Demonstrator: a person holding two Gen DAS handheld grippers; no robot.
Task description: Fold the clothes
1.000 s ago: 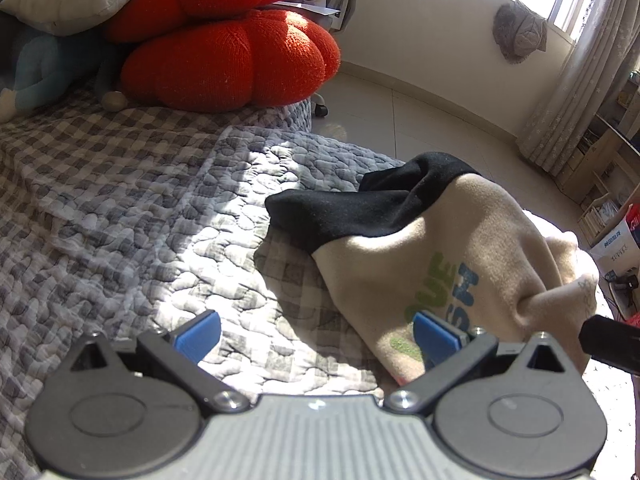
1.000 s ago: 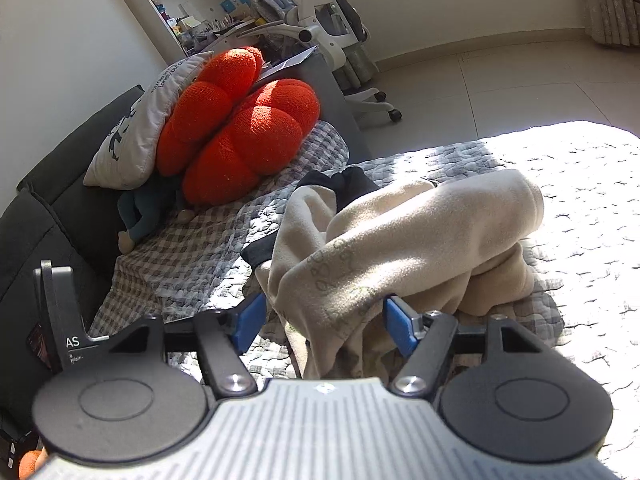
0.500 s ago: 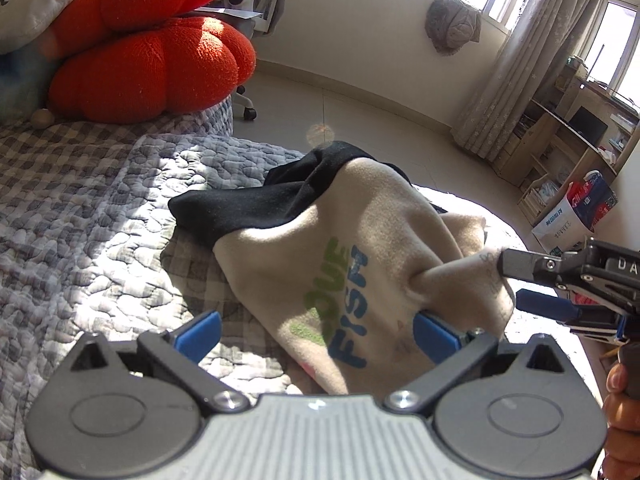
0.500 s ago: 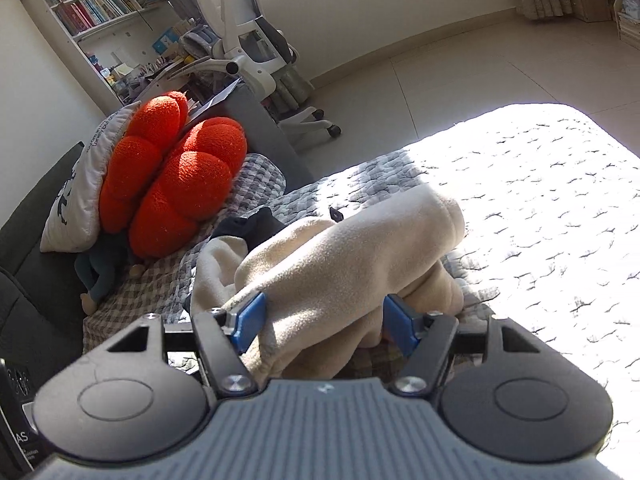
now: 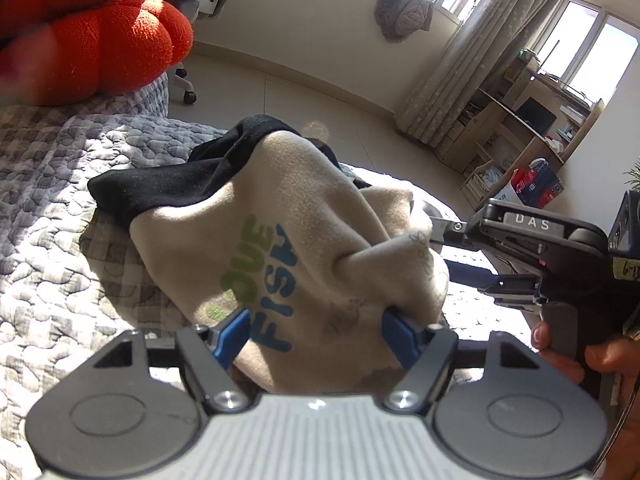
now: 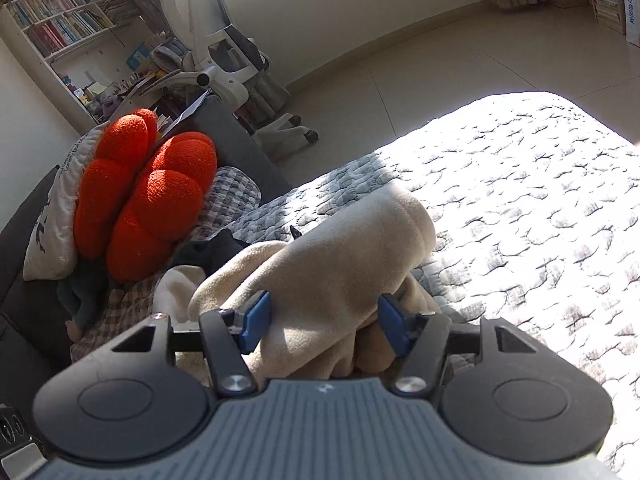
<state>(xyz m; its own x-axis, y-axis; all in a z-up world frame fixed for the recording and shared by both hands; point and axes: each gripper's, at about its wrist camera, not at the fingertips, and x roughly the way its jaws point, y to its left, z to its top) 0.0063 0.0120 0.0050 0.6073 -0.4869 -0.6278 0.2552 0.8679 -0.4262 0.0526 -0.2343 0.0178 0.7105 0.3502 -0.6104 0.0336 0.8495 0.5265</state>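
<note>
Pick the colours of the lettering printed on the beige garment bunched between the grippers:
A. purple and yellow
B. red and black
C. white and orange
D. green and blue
D: in the left wrist view the beige garment carries a row of green letters above a row of blue ones, just ahead of the left gripper.

The sunlit quilt (image 6: 540, 208) lies open to the right; orange cushions (image 6: 152, 196) block the left.
</note>
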